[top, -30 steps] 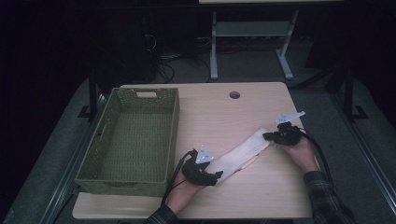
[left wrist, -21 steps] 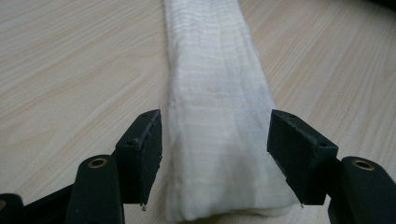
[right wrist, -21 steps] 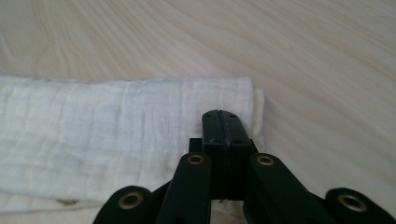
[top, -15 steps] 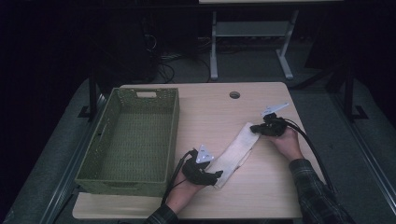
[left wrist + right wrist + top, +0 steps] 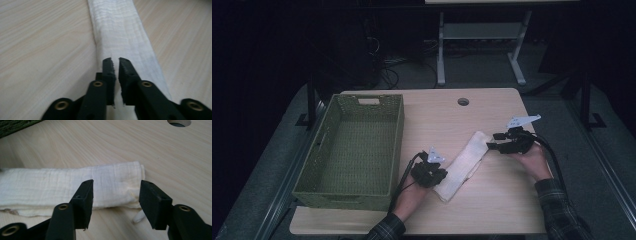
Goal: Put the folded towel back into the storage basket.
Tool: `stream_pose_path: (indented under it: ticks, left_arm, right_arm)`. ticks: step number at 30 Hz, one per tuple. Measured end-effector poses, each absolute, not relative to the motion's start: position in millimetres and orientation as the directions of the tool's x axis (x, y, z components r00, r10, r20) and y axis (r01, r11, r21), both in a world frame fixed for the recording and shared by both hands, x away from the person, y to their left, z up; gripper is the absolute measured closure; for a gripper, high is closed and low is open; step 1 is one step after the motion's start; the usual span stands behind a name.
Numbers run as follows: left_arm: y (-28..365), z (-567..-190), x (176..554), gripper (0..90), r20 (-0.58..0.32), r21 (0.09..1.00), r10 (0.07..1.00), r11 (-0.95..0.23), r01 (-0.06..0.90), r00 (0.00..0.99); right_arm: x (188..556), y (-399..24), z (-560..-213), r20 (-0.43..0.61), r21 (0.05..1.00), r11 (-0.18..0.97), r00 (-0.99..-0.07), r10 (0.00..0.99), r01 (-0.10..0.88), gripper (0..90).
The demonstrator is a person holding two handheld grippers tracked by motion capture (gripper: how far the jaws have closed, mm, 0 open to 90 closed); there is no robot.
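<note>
Covering most of the high view, the wooden table [image 5: 492, 210] carries everything. At about 9 o'clock from the table's middle stands the green woven basket [image 5: 342, 192], a long box with a handle slot in its far wall; its woven floor shows bare between the walls.

To the basket's right lies the cloth [image 5: 463, 165], a white fabric folded into a long narrow strip. It rests flat on the wood, at about 5 o'clock from the round hole [image 5: 463, 102] in the table. Its long axis runs from 7 o'clock to 1 o'clock in the high view, the near end toward the person, the far end toward the right side.

The left gripper [image 5: 435, 172] is at the near end of the cloth. In the left gripper view its jaws have just been closing and now stand almost together, pinching a thin fold of the fabric between the pads.

The right gripper [image 5: 492, 145] is just beside the far end of the cloth. In the right gripper view its jaws have just been opening and now stand about half apart; the cloth's end shows between them, but the pads do not press on it.
</note>
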State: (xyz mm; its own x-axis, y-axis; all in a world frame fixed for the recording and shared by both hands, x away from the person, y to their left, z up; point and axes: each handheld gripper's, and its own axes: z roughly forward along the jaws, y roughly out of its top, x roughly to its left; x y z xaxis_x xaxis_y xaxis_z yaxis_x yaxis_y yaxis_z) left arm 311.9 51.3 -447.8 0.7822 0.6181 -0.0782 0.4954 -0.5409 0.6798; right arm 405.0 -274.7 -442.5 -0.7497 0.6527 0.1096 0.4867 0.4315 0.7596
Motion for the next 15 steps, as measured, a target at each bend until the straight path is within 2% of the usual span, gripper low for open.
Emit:
stream_pose_path:
  ticks: [1,4,15]
  left_arm:
    - [51.3,-447.8,311.9,89.0,-0.078,0.68,0.618,-0.541,0.495,0.782]
    - [51.1,-451.6,320.1,89.5,-0.036,0.651,0.638,-0.569,0.502,0.769]
    - [49.4,-456.3,315.2,89.4,-0.075,0.616,0.591,-0.606,0.503,0.803]
  right_arm:
    - [405.0,-274.7,-442.5,0.11,0.76,0.431,-0.75,0.653,0.487,43.0]
    - [400.4,-276.1,-447.5,0.101,0.737,0.455,-0.747,0.657,0.5,38.6]
    - [398.7,-275.4,-444.6,0.097,0.758,0.443,-0.755,0.649,0.479,35.3]
